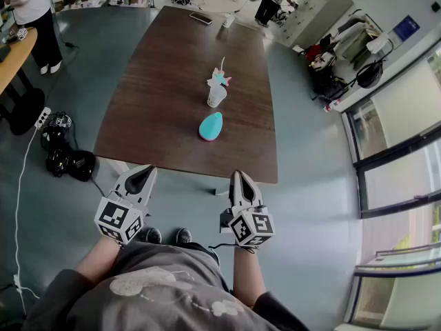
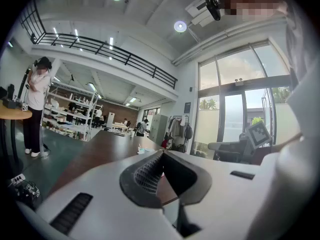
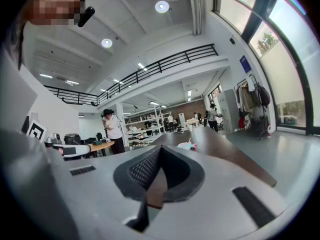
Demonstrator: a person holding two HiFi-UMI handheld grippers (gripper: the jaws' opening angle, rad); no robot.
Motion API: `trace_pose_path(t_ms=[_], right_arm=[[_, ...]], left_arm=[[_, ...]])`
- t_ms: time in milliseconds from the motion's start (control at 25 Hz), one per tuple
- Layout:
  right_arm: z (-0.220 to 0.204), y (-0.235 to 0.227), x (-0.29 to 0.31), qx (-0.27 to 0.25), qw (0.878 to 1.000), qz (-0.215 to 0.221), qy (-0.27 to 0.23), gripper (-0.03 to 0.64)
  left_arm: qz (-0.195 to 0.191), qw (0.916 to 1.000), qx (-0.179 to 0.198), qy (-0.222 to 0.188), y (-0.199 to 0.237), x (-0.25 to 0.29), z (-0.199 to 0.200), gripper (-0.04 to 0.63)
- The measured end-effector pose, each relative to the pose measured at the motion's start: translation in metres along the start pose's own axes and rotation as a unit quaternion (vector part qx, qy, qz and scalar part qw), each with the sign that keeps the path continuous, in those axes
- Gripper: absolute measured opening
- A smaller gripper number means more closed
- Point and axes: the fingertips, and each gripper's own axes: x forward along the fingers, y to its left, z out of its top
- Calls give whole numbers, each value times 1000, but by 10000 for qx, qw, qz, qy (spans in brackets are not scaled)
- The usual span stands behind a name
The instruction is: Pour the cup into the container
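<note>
The left gripper [image 1: 143,174] hangs short of the table's [image 1: 158,81] near edge, its jaws closed together on nothing. Near the table's middle sits a teal container [image 1: 211,126], with the cup [image 1: 216,96] just behind it. The right gripper [image 1: 242,178] is likewise closed and empty.

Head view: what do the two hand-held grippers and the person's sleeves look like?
The left gripper and right gripper are alike: pale grey wedge-shaped bodies tapering to a claw lined with black ribbed pads. Each carries a white cube printed with black square markers. The person wears a grey top with a pale print, sleeves pushed up the forearms.
</note>
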Motion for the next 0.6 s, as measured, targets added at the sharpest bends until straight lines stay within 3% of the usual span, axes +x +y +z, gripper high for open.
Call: trace_pose_path(t_ms=[320, 600], right_arm=[[-8, 13, 4, -29, 9998, -197, 62, -12], [-11, -7, 25, -103, 9996, -216, 119, -12]], left_arm=[[-112, 9999, 19, -24, 18, -6, -3, 8], [-22, 10000, -40, -4, 26, 17, -9, 8]])
